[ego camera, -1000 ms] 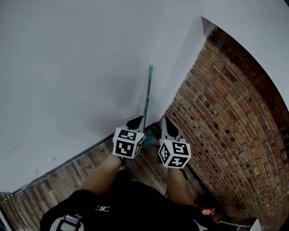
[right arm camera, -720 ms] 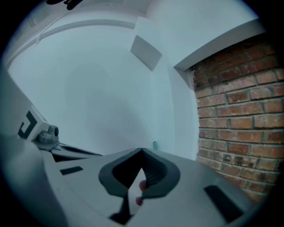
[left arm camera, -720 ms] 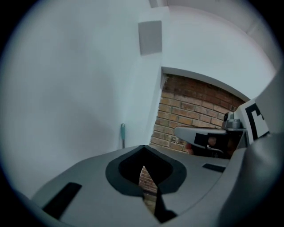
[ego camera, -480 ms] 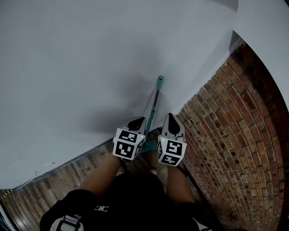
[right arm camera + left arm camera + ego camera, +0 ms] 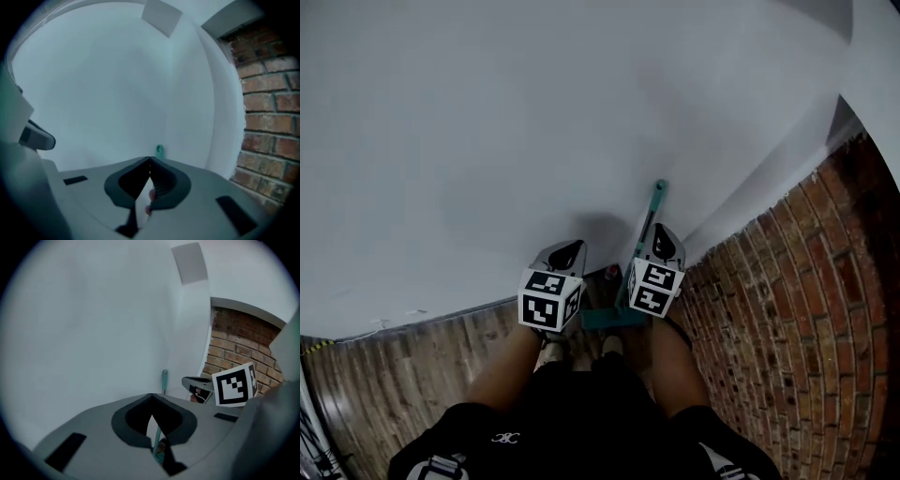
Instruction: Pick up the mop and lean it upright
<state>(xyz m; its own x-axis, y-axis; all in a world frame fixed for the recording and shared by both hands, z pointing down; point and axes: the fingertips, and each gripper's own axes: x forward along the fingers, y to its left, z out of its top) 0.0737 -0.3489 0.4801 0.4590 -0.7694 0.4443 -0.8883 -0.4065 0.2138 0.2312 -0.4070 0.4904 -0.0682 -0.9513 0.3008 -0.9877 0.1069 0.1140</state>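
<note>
The mop stands nearly upright in the corner. Its teal handle (image 5: pixel 649 220) leans on the white wall (image 5: pixel 487 141), and its teal head (image 5: pixel 602 319) rests on the floor. My right gripper (image 5: pixel 667 232) is just right of the handle, jaws shut, with nothing seen between them. The handle's top (image 5: pixel 160 150) pokes up just past that gripper's tips (image 5: pixel 150 159). My left gripper (image 5: pixel 567 248) is a little left of the mop, apart from it and shut. In the left gripper view the handle (image 5: pixel 164 378) shows beyond the closed tips (image 5: pixel 151 395).
A brick wall (image 5: pixel 787 309) meets the white wall at the corner on the right. Wooden floorboards (image 5: pixel 412 366) run along the wall's foot. The person's legs and feet (image 5: pixel 553 352) stand right behind the mop head.
The left gripper has moved left, away from the handle it was against. The right gripper has closed in beside the handle. The head view has swung, so the corner sits further right.
</note>
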